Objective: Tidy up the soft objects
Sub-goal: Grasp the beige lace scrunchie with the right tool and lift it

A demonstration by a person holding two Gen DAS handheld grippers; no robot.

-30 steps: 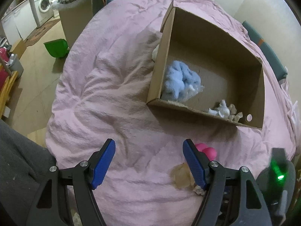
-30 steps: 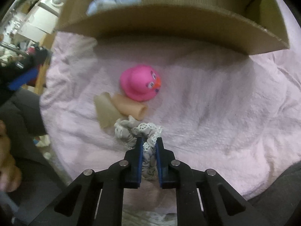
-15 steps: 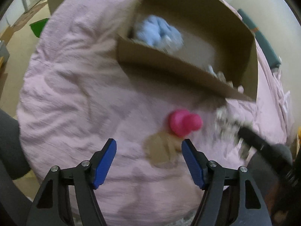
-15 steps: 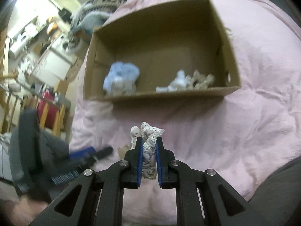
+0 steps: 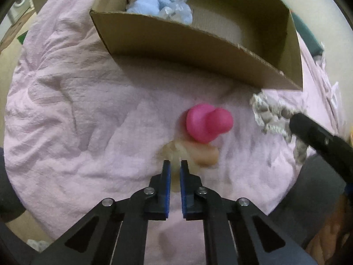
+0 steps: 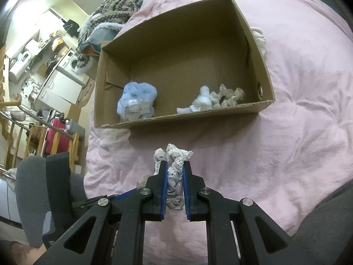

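My left gripper [image 5: 175, 165] is shut on a pale beige soft piece [image 5: 176, 152] lying on the pink blanket [image 5: 77, 110], beside a peach soft tube [image 5: 206, 155] and a pink rubber duck [image 5: 207, 123]. My right gripper [image 6: 174, 165] is shut on a grey lace scrunchie [image 6: 173, 156] and holds it above the blanket in front of the cardboard box [image 6: 263, 75]. The scrunchie also shows at the right of the left wrist view [image 5: 271, 114]. The box holds a blue fluffy bundle [image 6: 138, 102], a white soft piece [image 6: 201, 100] and a cream scrunchie [image 6: 229, 96].
The box's near wall [image 5: 187, 46] stands just beyond the duck. A patterned blanket pile [image 6: 112, 15] lies behind the box. A washing machine [image 6: 72, 60], cabinets and a red bag [image 6: 54, 134] stand left of the bed. A white cloth [image 6: 259, 36] lies right of the box.
My left gripper moved down to the beige piece and shut on it. My right gripper lifted the lace scrunchie off the blanket and rose to face the box.
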